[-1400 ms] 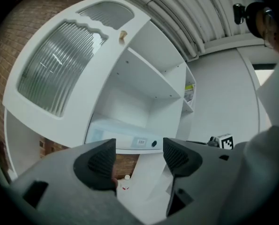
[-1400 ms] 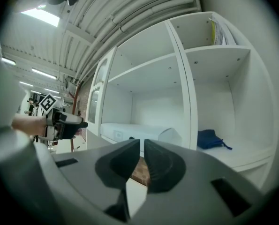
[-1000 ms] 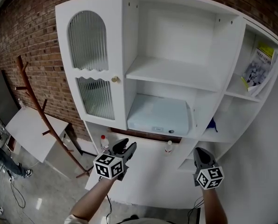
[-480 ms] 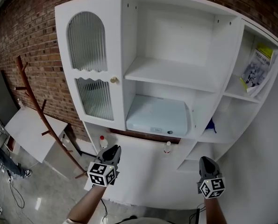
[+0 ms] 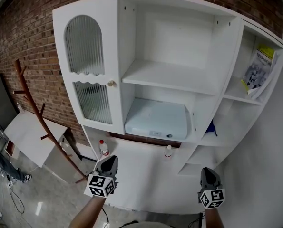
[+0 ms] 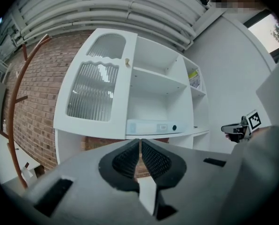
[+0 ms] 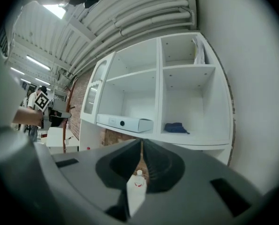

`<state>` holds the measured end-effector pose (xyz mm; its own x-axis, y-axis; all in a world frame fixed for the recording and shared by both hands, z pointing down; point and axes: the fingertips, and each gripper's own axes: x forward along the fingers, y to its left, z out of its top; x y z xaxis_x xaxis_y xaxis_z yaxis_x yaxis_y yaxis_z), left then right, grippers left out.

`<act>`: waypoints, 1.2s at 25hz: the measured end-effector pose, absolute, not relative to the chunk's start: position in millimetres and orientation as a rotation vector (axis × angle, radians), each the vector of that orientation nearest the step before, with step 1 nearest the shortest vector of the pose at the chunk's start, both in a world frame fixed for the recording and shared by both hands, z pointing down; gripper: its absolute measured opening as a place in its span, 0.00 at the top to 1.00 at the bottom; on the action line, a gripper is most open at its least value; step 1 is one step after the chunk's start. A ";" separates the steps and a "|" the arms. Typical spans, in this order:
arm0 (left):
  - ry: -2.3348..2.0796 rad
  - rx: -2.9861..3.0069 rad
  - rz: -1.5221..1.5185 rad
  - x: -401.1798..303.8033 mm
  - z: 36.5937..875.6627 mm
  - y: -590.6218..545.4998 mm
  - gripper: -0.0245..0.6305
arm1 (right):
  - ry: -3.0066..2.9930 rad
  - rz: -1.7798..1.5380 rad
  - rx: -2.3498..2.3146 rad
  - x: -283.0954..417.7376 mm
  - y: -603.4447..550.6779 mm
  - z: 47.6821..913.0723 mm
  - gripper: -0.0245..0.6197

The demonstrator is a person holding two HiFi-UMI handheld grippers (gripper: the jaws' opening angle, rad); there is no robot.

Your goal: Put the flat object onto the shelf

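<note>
Head view: found the flat white box (image 5: 155,120) already lying in the lower middle compartment of the cabinet (image 5: 170,77), up ahead of the left tool (image 5: 108,160) and right tool (image 5: 207,171); judged the task done.

Left gripper view: saw jaws just clenched on nothing.

Right gripper view: likewise clenched, holding nothing; noted a blue cloth (image 7: 176,127) in the compartment ahead.

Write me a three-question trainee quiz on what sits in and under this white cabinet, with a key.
1. True or false: the flat box lies on the upper middle shelf.
2. What lies to its right? A mug; B blue cloth; C shoe.
3. How many small bottles stand on the counter below the box?
Key: 1 false; 2 B; 3 two.
</note>
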<state>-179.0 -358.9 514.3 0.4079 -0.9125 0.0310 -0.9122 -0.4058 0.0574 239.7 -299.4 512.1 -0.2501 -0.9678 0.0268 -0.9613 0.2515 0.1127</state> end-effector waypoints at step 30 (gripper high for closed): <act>-1.632 2.549 -0.015 -162.7 535.4 -346.7 0.91 | -2.434 -0.093 1.858 243.7 -294.0 519.5 0.92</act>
